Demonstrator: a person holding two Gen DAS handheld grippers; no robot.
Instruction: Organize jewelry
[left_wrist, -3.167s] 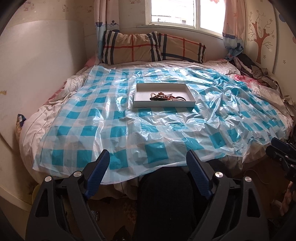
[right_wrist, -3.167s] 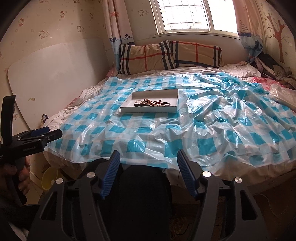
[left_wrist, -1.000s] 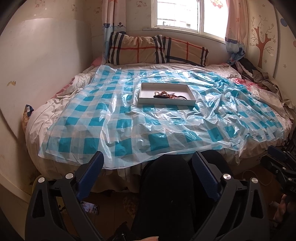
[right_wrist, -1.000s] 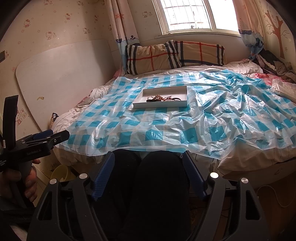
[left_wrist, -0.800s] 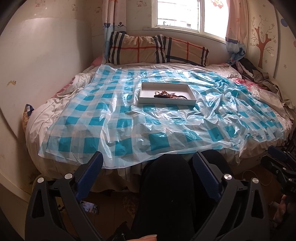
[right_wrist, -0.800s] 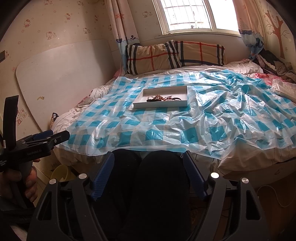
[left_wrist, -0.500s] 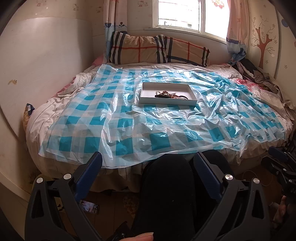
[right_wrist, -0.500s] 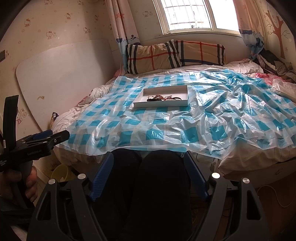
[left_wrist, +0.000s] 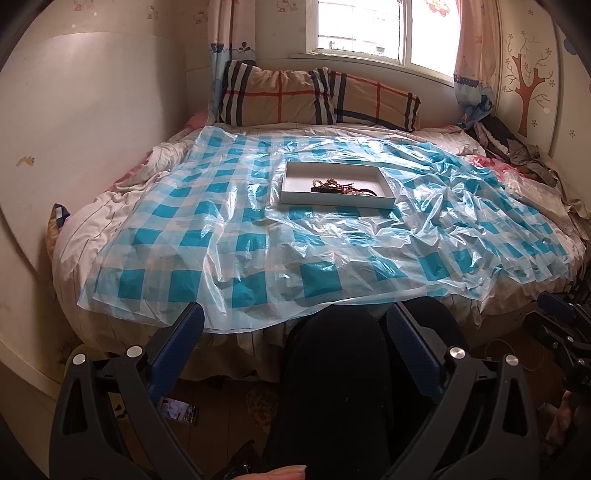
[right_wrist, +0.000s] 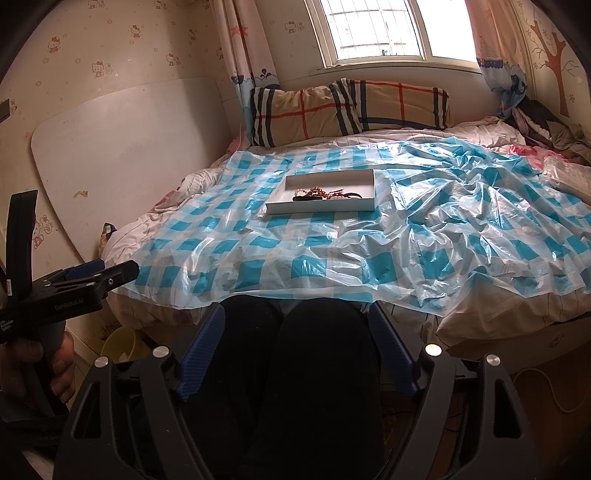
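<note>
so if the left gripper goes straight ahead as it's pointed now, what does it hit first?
Probably the person's black-trousered knee, which sits between the open fingers of the left gripper. Past that comes the near edge of the blue-checked plastic sheet on the bed; depth is unclear.

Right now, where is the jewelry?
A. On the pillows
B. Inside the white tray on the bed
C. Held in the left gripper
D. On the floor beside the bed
B: the jewelry lies in a tangled heap inside the tray, while the left gripper and right gripper are open and hold nothing.
</note>
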